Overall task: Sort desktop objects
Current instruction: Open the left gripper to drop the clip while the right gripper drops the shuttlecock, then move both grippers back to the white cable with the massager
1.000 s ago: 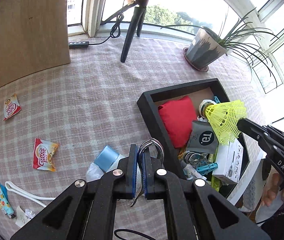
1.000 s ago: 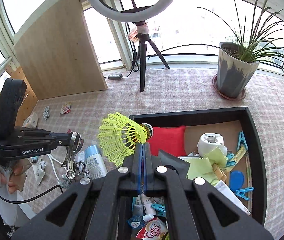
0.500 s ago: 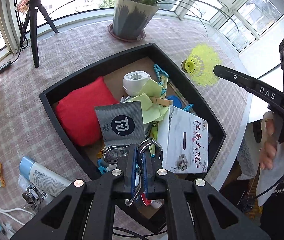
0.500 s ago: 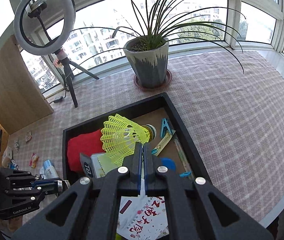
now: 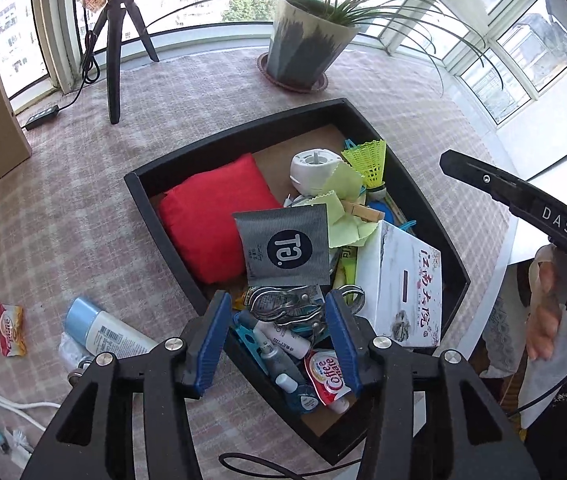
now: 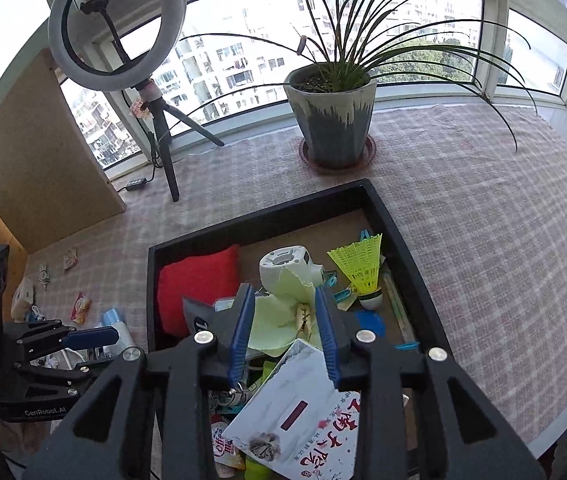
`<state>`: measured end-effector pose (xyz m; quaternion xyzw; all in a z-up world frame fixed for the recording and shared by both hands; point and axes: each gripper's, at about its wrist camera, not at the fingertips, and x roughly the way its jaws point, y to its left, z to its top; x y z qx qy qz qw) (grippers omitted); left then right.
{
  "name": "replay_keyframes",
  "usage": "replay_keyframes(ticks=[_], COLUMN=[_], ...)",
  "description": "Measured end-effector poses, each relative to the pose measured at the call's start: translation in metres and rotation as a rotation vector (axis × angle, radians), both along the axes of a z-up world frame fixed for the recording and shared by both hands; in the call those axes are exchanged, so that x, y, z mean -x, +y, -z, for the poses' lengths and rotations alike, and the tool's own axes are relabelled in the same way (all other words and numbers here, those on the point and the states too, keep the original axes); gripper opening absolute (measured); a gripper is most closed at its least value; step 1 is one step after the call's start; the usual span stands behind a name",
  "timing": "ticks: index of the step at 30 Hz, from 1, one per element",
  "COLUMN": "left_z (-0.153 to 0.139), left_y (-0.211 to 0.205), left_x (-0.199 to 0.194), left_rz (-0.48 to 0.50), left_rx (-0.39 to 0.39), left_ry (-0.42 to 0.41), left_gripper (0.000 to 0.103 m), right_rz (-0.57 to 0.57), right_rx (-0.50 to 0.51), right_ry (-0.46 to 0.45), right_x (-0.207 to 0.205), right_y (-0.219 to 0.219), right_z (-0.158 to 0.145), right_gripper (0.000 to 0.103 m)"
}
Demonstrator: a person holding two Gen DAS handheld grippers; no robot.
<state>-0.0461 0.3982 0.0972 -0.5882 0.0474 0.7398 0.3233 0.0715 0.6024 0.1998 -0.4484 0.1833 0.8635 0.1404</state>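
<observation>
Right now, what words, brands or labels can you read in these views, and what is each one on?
"Ta." on the grey sachet.
"Coffee mate" on the red-and-white packet in the black tray.
"DAS" on the right hand-held gripper.
"GenRobot.AI" on the left hand-held gripper.
Chinese characters on the white box: not clear enough to transcribe.
Blue-capped bottle barcode label: too small.
</observation>
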Motion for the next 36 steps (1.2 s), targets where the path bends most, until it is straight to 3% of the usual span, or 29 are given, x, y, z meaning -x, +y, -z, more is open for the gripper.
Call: replay_keyframes(ticks=[9, 16, 27, 36], left_z=[0.014, 0.03, 0.07, 0.102], left_y=[-0.075, -0.16, -0.276, -0.312], left_x=[0.023, 0.039, 0.015, -0.006], left_rz=[-0.14, -0.307, -0.534, -0.62], left_rx=[0.038, 0.051, 0.085, 0.079], left_ry=[-0.015, -0.051, -0.126, -0.198], left_gripper=[0.046, 0.046, 0.046, 0.046], right_rz=[-0.147, -0.305, -0.506, -0.592], right_rx=[0.027, 0.056, 0.198, 0.222], right_ry=[-0.042, -0.075, -0.161, -0.188], right_x=[0.036, 0.062, 0.086, 0.098], right_y=[-0.053, -0.109, -0.202, -0.254], right_z=[0.014, 0.026, 0.06, 0.069], right_gripper=[0.031, 0.037, 0.037, 0.037])
